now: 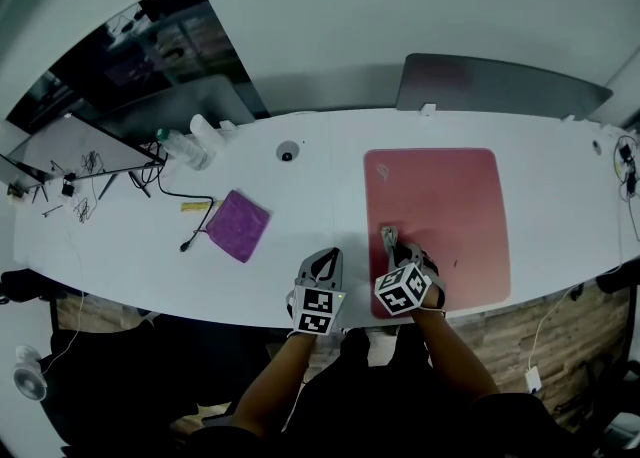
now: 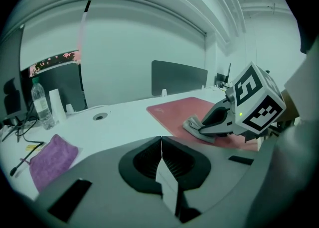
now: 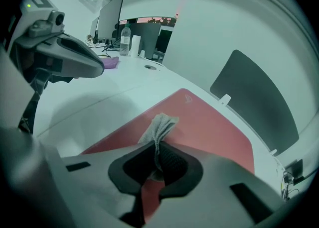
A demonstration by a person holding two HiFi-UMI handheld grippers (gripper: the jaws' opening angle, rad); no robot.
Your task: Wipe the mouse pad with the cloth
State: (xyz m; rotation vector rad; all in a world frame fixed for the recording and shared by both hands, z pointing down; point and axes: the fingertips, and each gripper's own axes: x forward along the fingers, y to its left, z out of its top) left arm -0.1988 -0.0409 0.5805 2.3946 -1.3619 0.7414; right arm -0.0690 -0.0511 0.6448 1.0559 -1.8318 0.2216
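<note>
On the white bench [image 1: 320,196], right of centre: one red mouse pad [image 1: 440,216], lying flat with its near edge close to the bench's front edge.

Item, right gripper [image 1: 392,251]: over the pad's near-left corner, jaws closed on a grey cloth [image 3: 160,125]. The cloth is pinched in a bunch, its free end fanning out past the jaw tips onto the red surface. That gives a loose pad of fabric to drag. Contact looks light; whether it presses or only brushes the pad is not clear from these views. The start at a corner suggests strokes will run across the rest of the pad, nearly all of which lies ahead.

Item, left gripper [image 1: 322,268]: just beside the right one, over bare bench left of the pad. Jaws together with nothing between them. Probably held aside so as not to obstruct the wipe; it could steady the pad should it slide.

Item, purple cloth [image 1: 238,225]: flat on the bench, well left of the pad, not in use.

Item, clear bottle [image 1: 180,146] and a dark cable [image 1: 185,196]: far left, apart from the work.

Item, dark panel [image 1: 500,86]: upright behind the pad at the bench's back edge.
</note>
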